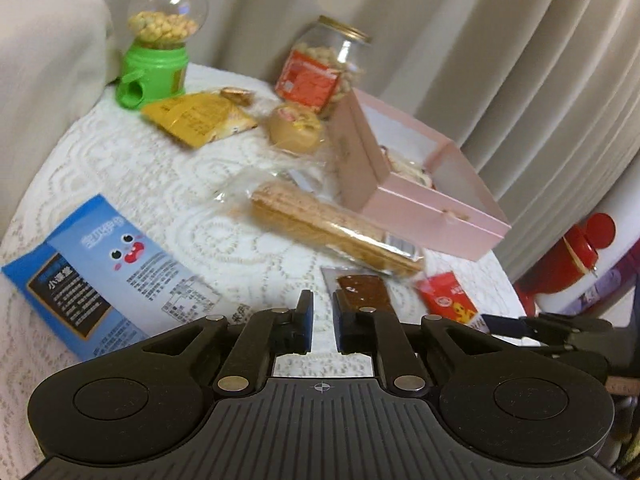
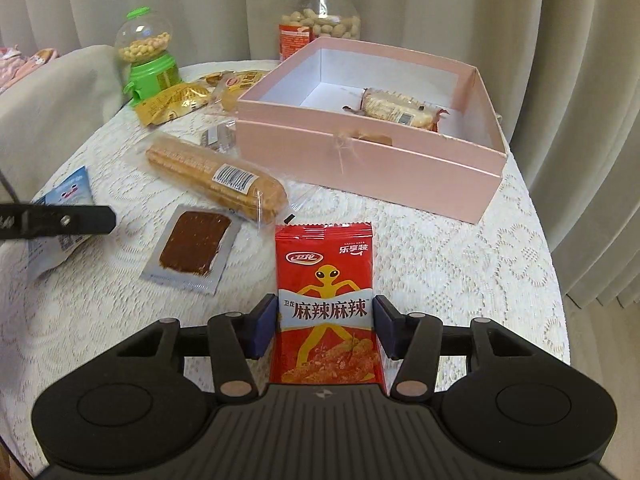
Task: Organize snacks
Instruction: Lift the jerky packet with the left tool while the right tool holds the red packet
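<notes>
Right wrist: right tool (image 2: 325,332) grasps the red snack packet (image 2: 325,280); left tool (image 1: 323,326) clenched, empty.

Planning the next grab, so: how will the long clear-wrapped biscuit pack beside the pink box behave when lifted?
The biscuit pack probably stays fairly stiff, since its stacked biscuits fill the wrapper. The glossy film and loose crimped end look slippery. The biscuits seem fragile, so a hard squeeze may crack them.

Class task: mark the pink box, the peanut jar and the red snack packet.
pink box (image 2: 360,160): right wrist view, front wall.
peanut jar (image 2: 324,20): right wrist view, glass belly.
red snack packet (image 2: 325,268): right wrist view, printed front.
</notes>
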`<state>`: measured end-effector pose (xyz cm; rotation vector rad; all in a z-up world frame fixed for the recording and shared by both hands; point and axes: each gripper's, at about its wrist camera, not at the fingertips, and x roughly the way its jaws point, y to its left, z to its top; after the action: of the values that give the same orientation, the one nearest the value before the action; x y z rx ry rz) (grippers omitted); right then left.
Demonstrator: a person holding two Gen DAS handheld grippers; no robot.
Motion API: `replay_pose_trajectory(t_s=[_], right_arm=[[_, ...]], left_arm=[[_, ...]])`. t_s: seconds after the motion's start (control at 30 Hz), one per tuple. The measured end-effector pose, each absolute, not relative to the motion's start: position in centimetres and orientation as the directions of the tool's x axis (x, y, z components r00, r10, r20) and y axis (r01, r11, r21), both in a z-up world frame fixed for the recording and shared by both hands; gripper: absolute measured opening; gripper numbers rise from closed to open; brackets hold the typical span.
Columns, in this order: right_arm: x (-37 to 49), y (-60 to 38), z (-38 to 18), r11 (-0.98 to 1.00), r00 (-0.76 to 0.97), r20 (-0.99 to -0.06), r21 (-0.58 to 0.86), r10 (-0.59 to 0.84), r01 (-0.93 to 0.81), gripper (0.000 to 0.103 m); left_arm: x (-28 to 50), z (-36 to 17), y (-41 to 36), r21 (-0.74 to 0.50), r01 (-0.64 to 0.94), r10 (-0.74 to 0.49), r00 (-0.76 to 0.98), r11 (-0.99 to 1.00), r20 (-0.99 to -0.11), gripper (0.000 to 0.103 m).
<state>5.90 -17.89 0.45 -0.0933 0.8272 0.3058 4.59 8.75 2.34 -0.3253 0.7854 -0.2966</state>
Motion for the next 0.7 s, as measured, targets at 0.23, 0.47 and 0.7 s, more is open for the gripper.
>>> replay_pose_trajectory(t_s=[0.23, 0.47, 0.7], right_arm=[[5.7, -17.9, 0.2, 0.947, 0.653, -0.721, 0.015, 0.234, -0.322, 0.058], [5.6, -18.9, -0.4, 0.953, 0.684, -0.694, 0.01, 0.225, -0.303, 0.071], [6.1, -20.4, -1.0, 0.968, 0.725, -0.654, 0.044, 0.216, -0.249, 0.073]], left_arm=[[5.1, 2.4, 6.6, -0.314, 0.179, -0.352, 0.652, 0.932, -0.672, 0.011], [6.4, 2.0, 6.8, -0.505, 0.212, -0.521, 0.594, 0.837, -0.613, 0.015], [7.4, 0.9, 6.4, -0.562, 0.197, -0.57, 0.525, 0.803, -0.631, 0.015]])
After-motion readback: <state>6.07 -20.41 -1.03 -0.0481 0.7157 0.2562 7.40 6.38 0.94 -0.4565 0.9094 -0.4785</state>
